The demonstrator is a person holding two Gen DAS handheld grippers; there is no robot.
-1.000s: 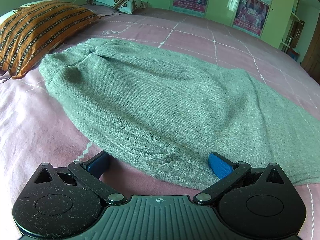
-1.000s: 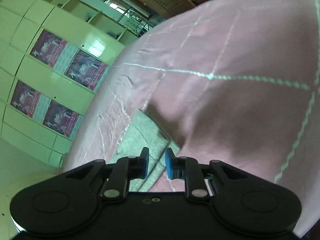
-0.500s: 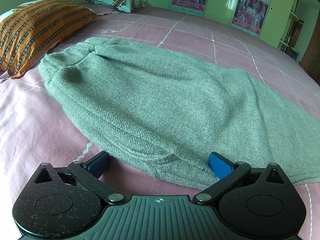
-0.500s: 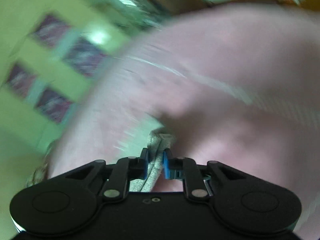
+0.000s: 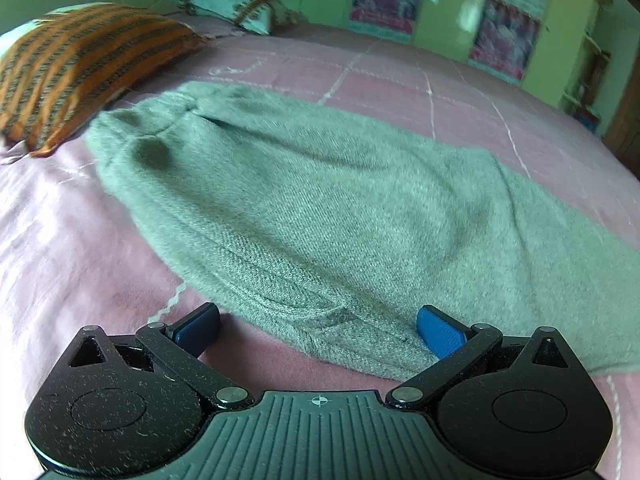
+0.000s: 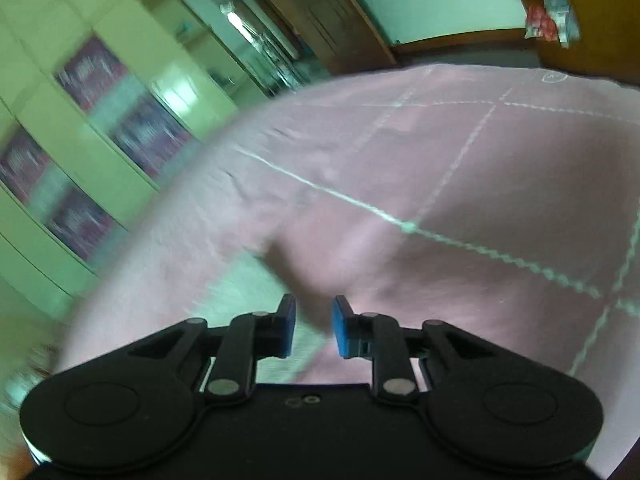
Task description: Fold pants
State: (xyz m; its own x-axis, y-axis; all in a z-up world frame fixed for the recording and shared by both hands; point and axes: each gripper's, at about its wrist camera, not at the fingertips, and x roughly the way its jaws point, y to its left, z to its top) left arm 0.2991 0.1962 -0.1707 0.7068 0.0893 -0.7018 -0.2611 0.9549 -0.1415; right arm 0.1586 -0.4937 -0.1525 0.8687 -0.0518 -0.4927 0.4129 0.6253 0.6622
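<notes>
Left wrist view gives the full picture: the grey-green pants (image 5: pixel 320 208) lie spread across the pink bed (image 5: pixel 60 248), waistband end up by the striped orange pillow (image 5: pixel 80 68), the rest running off to the right edge. The left gripper (image 5: pixel 318 330) sits low at the near hem, fingers (image 5: pixel 438 336) spread wide, one blue pad on bare bedsheet to the left, the other over the cloth; nothing is pinched between them. A second, pale patterned pillow (image 5: pixel 228 4) rests at the far end of the bed, with green cupboard doors carrying posters (image 5: pixel 504 36) behind. Over to the right wrist view, blurred: only a thin pale-green strip of the pants (image 6: pixel 236 288) shows just ahead of the right gripper (image 6: pixel 314 326), the rest is pink sheet with white stitched lines. Its fingers (image 6: pixel 342 330) stand a narrow gap apart, and that gap holds no cloth. This side alone shows a brown wooden door (image 6: pixel 344 28).
</notes>
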